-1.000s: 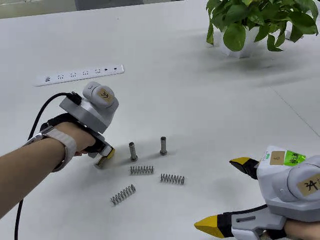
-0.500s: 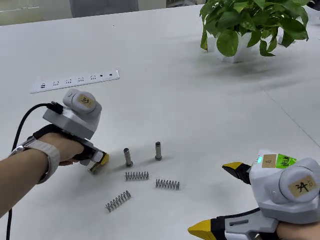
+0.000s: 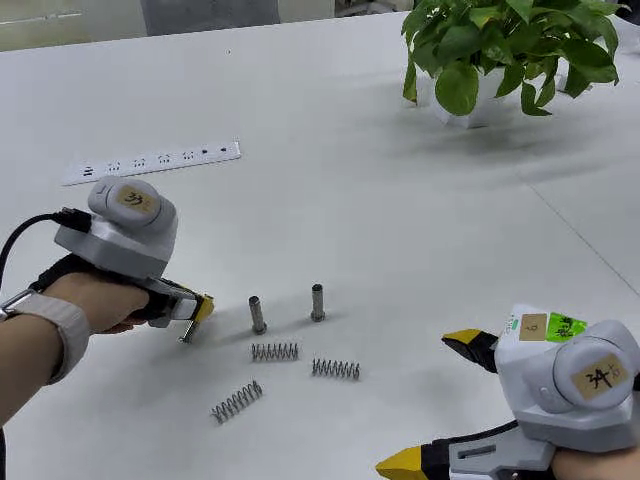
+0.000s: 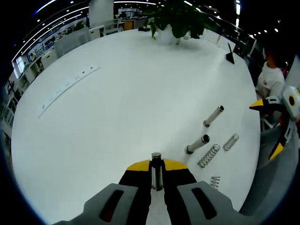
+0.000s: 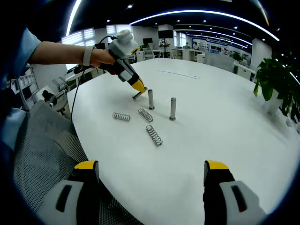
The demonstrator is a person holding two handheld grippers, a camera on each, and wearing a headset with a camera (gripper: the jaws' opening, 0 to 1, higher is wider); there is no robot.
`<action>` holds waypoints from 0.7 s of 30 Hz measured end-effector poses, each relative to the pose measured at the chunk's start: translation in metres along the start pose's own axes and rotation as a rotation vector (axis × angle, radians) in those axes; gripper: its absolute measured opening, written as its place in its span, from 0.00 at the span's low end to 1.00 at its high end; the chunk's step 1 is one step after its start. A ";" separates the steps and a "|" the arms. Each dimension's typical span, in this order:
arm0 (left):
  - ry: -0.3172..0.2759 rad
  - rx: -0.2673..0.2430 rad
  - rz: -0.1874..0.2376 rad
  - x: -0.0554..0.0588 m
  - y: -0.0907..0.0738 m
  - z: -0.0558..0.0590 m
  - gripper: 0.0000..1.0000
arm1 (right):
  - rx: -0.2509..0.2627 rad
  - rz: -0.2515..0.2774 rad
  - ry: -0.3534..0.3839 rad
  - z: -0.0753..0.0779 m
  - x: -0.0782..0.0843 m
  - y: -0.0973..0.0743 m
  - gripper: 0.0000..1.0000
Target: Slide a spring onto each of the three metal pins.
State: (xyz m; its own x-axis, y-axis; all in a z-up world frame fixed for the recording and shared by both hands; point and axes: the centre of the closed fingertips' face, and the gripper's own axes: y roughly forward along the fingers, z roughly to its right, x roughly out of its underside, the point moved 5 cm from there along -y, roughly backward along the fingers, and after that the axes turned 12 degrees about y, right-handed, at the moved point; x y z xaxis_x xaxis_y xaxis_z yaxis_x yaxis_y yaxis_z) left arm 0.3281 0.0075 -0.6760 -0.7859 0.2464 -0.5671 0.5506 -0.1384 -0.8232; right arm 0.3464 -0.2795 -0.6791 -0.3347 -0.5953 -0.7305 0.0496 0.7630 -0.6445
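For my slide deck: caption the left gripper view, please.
Left gripper clamps one metal pin; two more pins stand beside loose springs.

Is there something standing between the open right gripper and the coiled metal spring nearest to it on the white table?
Nothing visible does. Only bare white table lies between the right gripper and the nearest coiled metal spring; the two upright metal pins stand beyond it.

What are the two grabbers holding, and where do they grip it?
The left gripper is shut on a metal pin, pinching its shaft, one end poking out in front. The right gripper is open, holding nothing.
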 end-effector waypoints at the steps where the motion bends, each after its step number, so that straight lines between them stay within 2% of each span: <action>1: 0.002 -0.003 0.007 0.000 0.000 -0.001 0.07 | 0.000 -0.001 0.000 0.000 0.000 0.000 0.94; 10: 0.011 -0.027 0.041 0.009 -0.010 -0.002 0.07 | -0.006 -0.008 -0.006 -0.004 0.000 0.000 0.94; 19: 0.030 -0.055 0.069 0.019 -0.019 0.007 0.08 | -0.008 -0.011 -0.020 -0.006 0.000 0.000 0.94; 21: 0.017 -0.059 0.076 0.022 -0.021 0.007 0.08 | -0.008 -0.012 -0.021 -0.005 0.000 0.000 0.94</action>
State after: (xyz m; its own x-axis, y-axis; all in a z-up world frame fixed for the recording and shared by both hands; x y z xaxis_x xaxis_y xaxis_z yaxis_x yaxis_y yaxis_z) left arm 0.2969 0.0094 -0.6713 -0.7364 0.2534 -0.6273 0.6248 -0.1008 -0.7742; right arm 0.3414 -0.2781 -0.6782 -0.3155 -0.6094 -0.7274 0.0381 0.7578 -0.6513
